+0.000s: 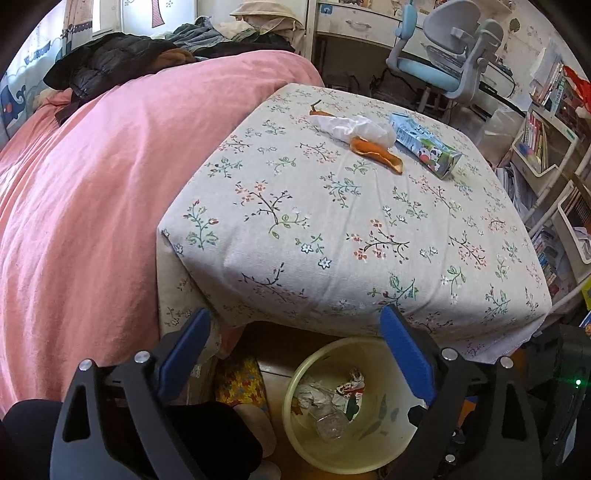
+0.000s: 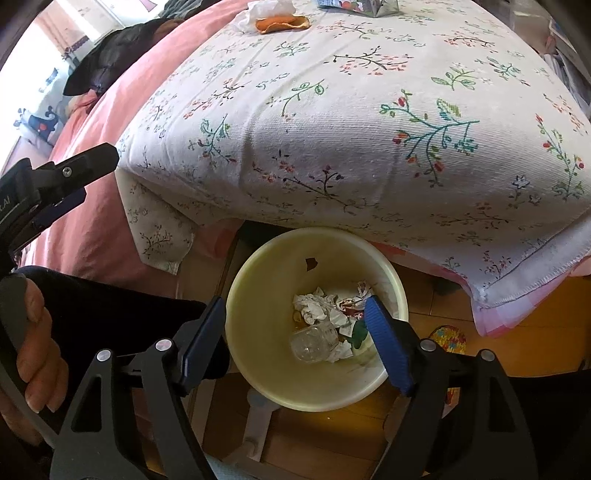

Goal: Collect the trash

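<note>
Blue-padded jaws of both claws stand wide with nothing between them. Below the right claw [image 2: 295, 343] sits the bin [image 2: 395, 295], holding crumpled paper [image 2: 314, 308] and a clear bottle [image 2: 314, 341]. Beyond the left claw [image 1: 295, 354], far across the floral cloth [image 1: 332, 229], lie a tissue [image 1: 354, 127], orange peel [image 1: 376, 153] and carton [image 1: 424, 146].

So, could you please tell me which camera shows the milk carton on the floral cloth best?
The left wrist view: the milk carton lies whole beside the orange peel. The right wrist view catches only its lower edge at the frame's top.
</note>
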